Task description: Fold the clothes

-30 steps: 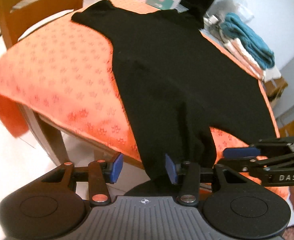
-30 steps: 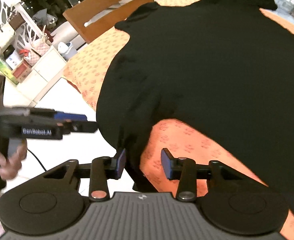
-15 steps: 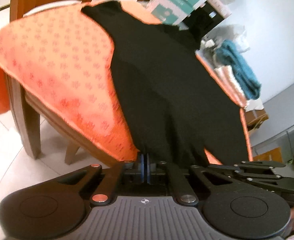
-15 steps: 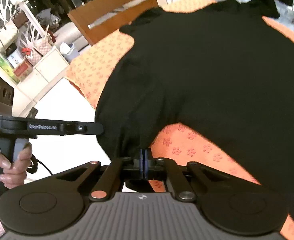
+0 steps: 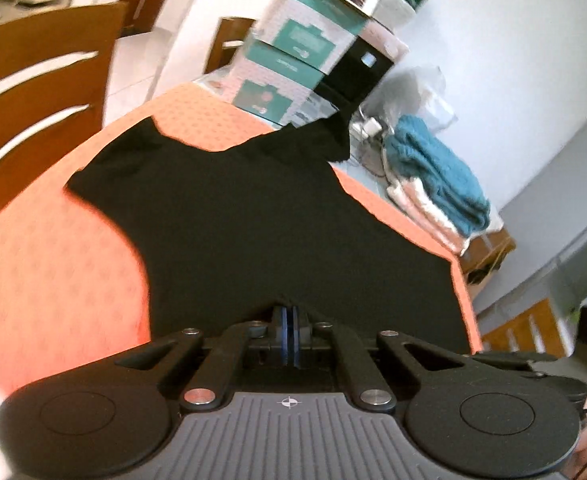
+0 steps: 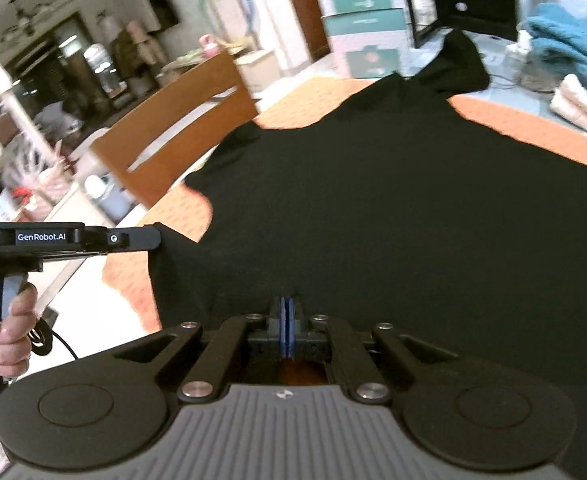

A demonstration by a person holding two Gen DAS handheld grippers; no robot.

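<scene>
Left wrist view first: the left gripper (image 5: 289, 334) has its blue pads (image 5: 281, 332) pinched right together on the near hem of the black shirt (image 5: 285, 232), nothing but fabric between them; the shirt is spread over the orange tablecloth (image 5: 53, 272), hem nearest the camera, neckline and sleeves at the far end; far side of the table has a stack of teal and white boxes (image 5: 293, 64) with a black box (image 5: 357, 70) beside them; on the right there's a pile of folded towels (image 5: 437, 184), teal ones on top of pale ones; a wooden chair (image 5: 41, 88) sits on the left; only this view gets the grey wall and the low cupboard stuff off to the right.

Right wrist view: the right gripper (image 6: 287, 332) is clamped the same way, pads (image 6: 282, 332) squeezed together on the hem, further along the same near edge; what this one shows and the other doesn't is the left gripper from the side (image 6: 145, 238), gripping the shirt's near left corner, plus the person's hand (image 6: 7, 336) wrapped round its handle; the hem is raised off the cloth between the two grips; you also get the cluttered room behind the chair (image 6: 181, 120), pretty blurry.
</scene>
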